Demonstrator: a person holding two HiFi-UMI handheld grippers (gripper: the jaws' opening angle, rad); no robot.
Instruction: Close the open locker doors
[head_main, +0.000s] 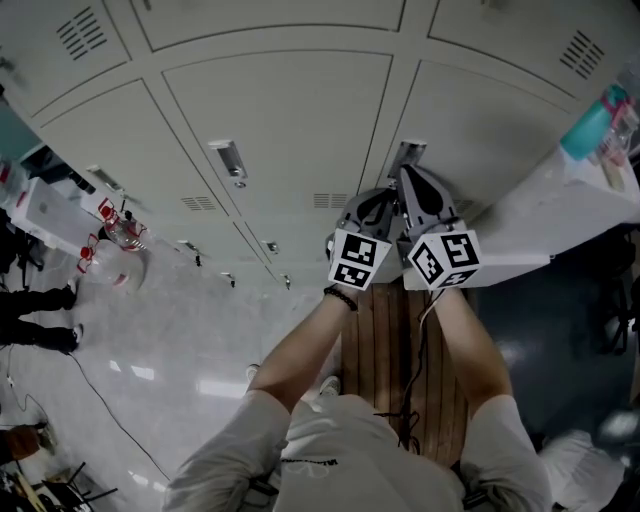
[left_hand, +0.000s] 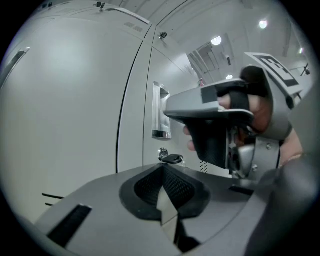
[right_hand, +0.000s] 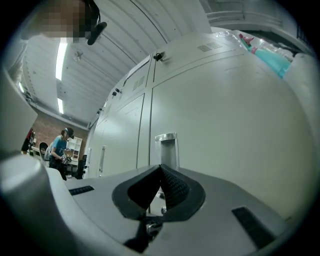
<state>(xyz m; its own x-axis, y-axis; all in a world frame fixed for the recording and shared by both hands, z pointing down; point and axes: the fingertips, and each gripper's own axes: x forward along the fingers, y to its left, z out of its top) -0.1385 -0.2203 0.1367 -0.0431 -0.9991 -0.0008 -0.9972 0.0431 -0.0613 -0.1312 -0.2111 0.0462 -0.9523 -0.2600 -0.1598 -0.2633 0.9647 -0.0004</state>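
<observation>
Pale grey locker doors (head_main: 280, 120) fill the wall ahead. Both grippers are held side by side at the door (head_main: 480, 130) that carries a metal handle (head_main: 410, 155). My left gripper (head_main: 385, 198) is shut with nothing between its jaws; in the left gripper view its tips (left_hand: 162, 170) point at a black key (left_hand: 173, 159) in the lock under the handle (left_hand: 161, 112). My right gripper (head_main: 408, 178) is also shut and empty, its tips (right_hand: 161, 171) just below the handle (right_hand: 166, 149). This door (right_hand: 225, 115) looks flush with its neighbours.
A wooden bench (head_main: 385, 340) is under the person's arms. A white panel (head_main: 560, 200) juts out at the right, with a teal bottle (head_main: 590, 120) near it. Red and white items (head_main: 110, 235) and a person (head_main: 40, 310) are at the left.
</observation>
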